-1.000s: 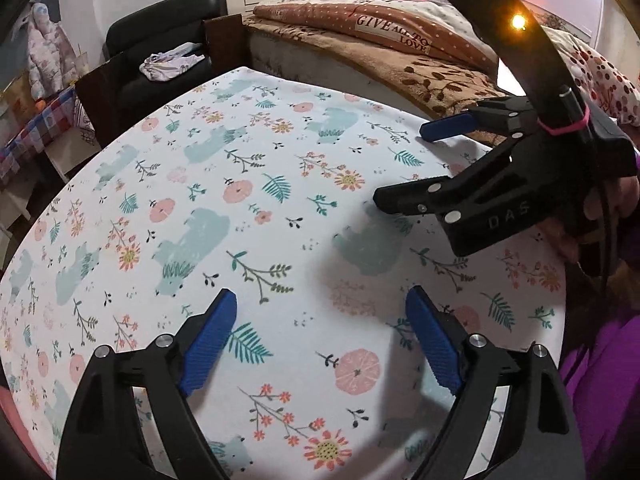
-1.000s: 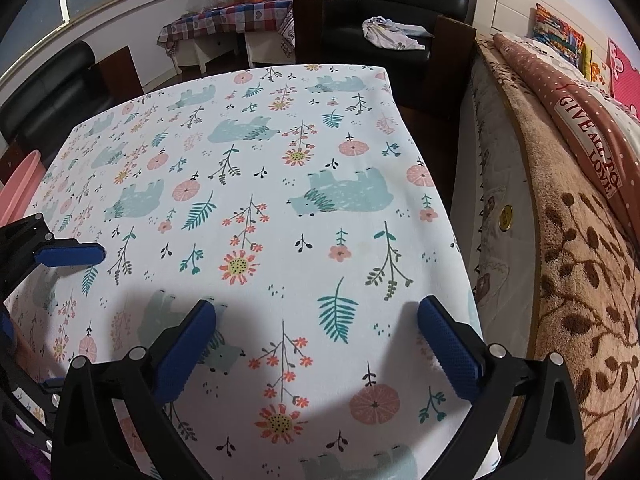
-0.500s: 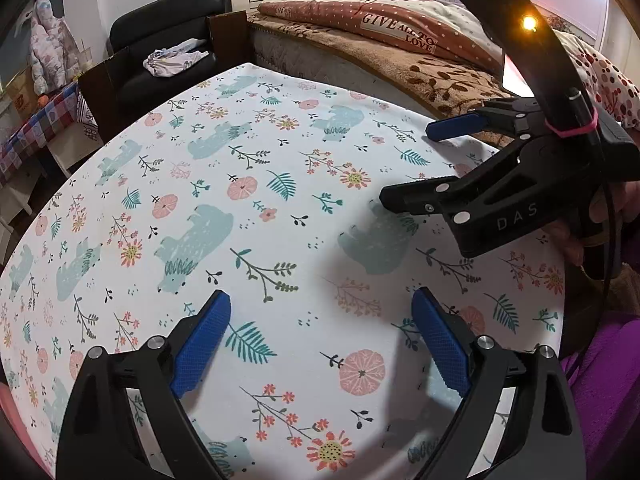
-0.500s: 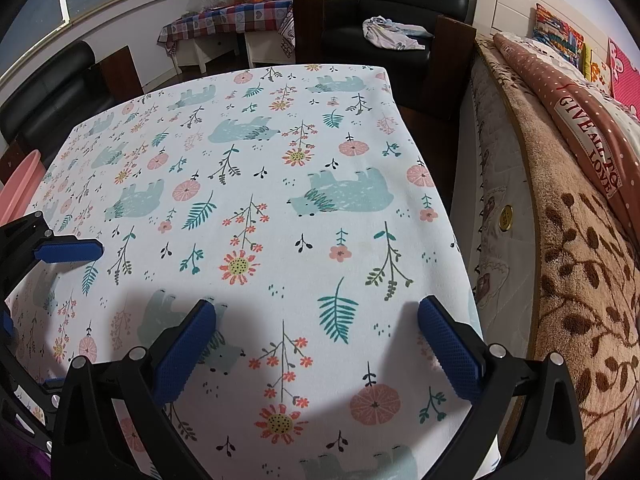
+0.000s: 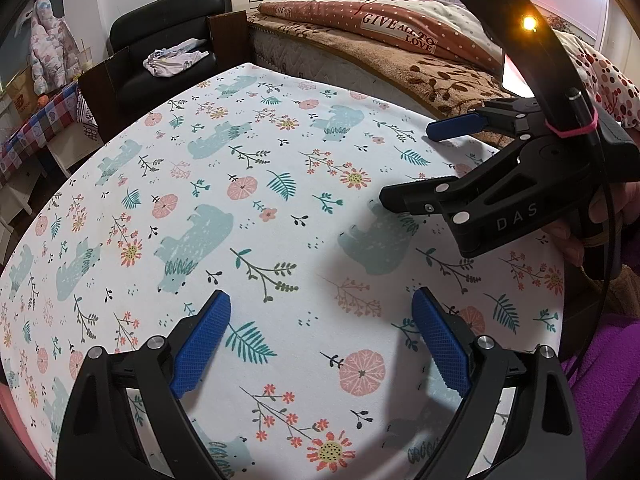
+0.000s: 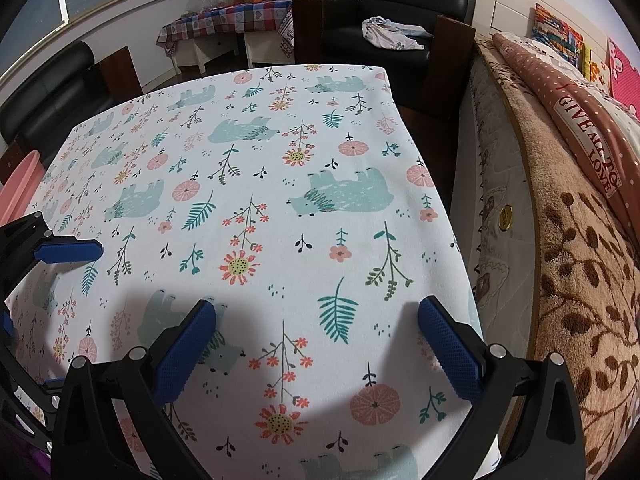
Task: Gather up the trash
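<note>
Blue-padded and spread wide, both the left gripper (image 5: 320, 336) and the right gripper (image 6: 316, 344) are hovering empty over the floral tablecloth (image 6: 280, 184). No trash is showing on it in either view, so scanning beyond the table edges looks like the sensible start before committing either claw.

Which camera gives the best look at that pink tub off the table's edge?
The right wrist view. The pink tub shows there as a curved rim past the far left edge of the table, beyond the left gripper. The left wrist view shows at most a pink sliver in its bottom left corner, too little to identify.
</note>
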Motion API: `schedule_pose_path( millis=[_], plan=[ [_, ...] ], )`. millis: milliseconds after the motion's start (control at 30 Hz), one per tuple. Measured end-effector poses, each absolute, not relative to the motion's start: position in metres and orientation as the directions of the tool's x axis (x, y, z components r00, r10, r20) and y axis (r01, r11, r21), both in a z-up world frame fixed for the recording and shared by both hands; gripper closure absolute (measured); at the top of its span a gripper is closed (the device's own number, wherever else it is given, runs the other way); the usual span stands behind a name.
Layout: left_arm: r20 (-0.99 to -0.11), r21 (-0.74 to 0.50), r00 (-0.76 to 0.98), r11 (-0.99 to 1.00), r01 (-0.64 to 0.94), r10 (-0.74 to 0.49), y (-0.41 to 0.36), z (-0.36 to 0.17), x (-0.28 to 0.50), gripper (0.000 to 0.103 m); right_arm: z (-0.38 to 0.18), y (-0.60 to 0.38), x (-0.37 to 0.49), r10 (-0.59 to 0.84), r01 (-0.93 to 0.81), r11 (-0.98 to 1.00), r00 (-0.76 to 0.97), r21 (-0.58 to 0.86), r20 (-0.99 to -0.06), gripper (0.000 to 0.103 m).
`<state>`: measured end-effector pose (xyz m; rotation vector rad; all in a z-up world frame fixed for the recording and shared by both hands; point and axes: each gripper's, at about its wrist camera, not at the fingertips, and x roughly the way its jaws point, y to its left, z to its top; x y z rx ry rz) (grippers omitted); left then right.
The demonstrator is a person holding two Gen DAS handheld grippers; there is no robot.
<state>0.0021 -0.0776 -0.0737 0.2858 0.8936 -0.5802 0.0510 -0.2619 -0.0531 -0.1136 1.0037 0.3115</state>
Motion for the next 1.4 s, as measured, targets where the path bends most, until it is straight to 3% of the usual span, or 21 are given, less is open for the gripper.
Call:
schedule_pose_path(
  millis=[1400],
  plan=[
    [-0.797, -0.002, 0.489, 0.811, 0.585, -0.354, -0.0764, -0.0739, 0.0029, 0.010, -0.0518, -0.2686, 0.0499, 0.242, -0.303, 0.948, 0.502, 0.093, -0.830, 0.003]
  ],
)
